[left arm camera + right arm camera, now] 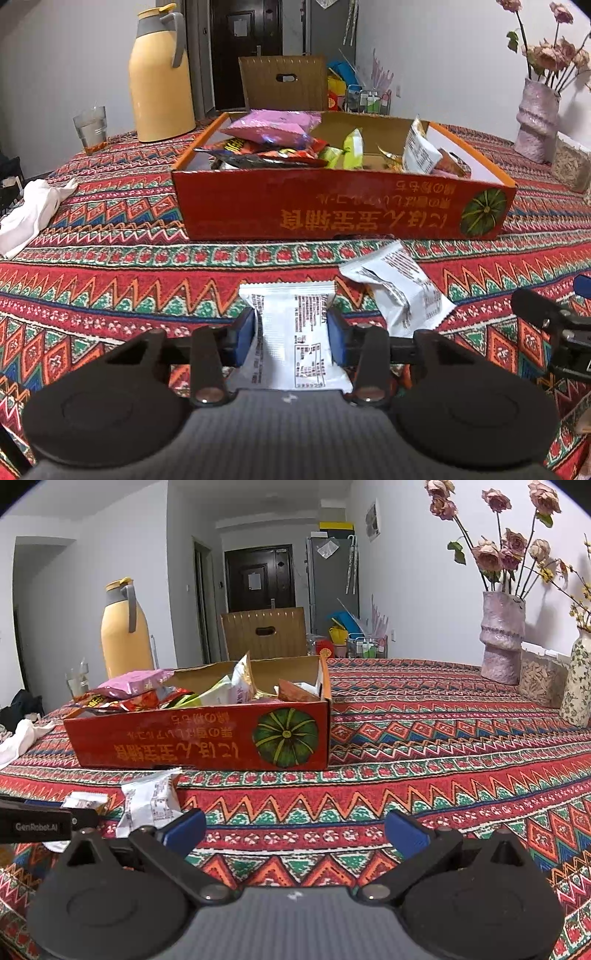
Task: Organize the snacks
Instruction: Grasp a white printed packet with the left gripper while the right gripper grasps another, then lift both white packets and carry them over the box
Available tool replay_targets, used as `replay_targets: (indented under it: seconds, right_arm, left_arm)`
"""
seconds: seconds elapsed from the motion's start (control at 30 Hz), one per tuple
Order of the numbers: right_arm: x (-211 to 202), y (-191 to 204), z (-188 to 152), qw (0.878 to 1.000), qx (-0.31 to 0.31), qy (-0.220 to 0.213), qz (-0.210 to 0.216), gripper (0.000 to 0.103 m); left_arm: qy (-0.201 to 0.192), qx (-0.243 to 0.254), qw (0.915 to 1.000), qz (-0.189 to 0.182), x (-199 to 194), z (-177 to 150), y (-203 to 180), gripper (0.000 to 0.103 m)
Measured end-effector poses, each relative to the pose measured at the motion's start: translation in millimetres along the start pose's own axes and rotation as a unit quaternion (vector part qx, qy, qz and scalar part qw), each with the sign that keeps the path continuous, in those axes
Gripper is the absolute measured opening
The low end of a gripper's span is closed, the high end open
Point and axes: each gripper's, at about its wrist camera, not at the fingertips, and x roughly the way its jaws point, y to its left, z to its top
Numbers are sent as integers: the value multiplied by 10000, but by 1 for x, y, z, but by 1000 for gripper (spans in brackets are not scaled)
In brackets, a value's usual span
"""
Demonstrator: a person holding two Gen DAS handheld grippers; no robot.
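Observation:
My left gripper point(291, 338) is shut on a white snack packet point(295, 325), its blue pads pressing the packet's two sides just above the patterned tablecloth. A second white packet point(402, 291) lies on the cloth just right of it, in front of the red cardboard box point(332, 210). The box holds several snack bags, with a pink bag point(273, 125) on top at its left. In the right wrist view my right gripper point(295, 834) stands open over bare cloth with nothing between its fingers. There the loose packet point(151, 805) lies to its left and the box point(184, 746) stands ahead.
A yellow thermos jug point(159, 81) and a glass point(90, 127) stand at the back left, with a white cloth point(29, 214) near the left edge. A pink vase of dried roses point(502, 635), a jar point(541, 679) and a flowered vase point(580, 679) line the right side.

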Motion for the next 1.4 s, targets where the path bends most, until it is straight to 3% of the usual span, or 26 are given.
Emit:
replay_targets:
  seconds: [0.47, 0.7, 0.9, 1.0, 1.07, 1.17, 1.4]
  right_arm:
    - [23, 67, 28, 9950, -717, 261, 646, 103]
    - [49, 99, 35, 9903, -1068, 625, 626, 101]
    - [65, 106, 32, 9883, -1057, 923, 599, 80]
    - [67, 108, 30, 9872, -1072, 1002, 624, 68]
    - [68, 108, 29, 9866, -1037, 1064, 670, 53]
    - [67, 107, 29, 9864, -981, 1082, 755, 44]
    - [61, 106, 28, 9865, -984, 1028, 809, 39]
  left_arm:
    - [-378, -227, 9990, 48, -17, 12, 36, 42]
    - [-427, -332, 9985, -15, -16, 13, 48, 42]
    - [-415, -373, 9984, -103, -12, 12, 52, 42]
    - [-405, -396, 9983, -127, -11, 11, 54, 42]
    - [-403, -398, 9983, -143, -11, 11, 54, 42]
    - [-410, -366, 9984, -165, -11, 11, 53, 42]
    - [-496, -310, 9981, -171, -16, 15, 49, 42]
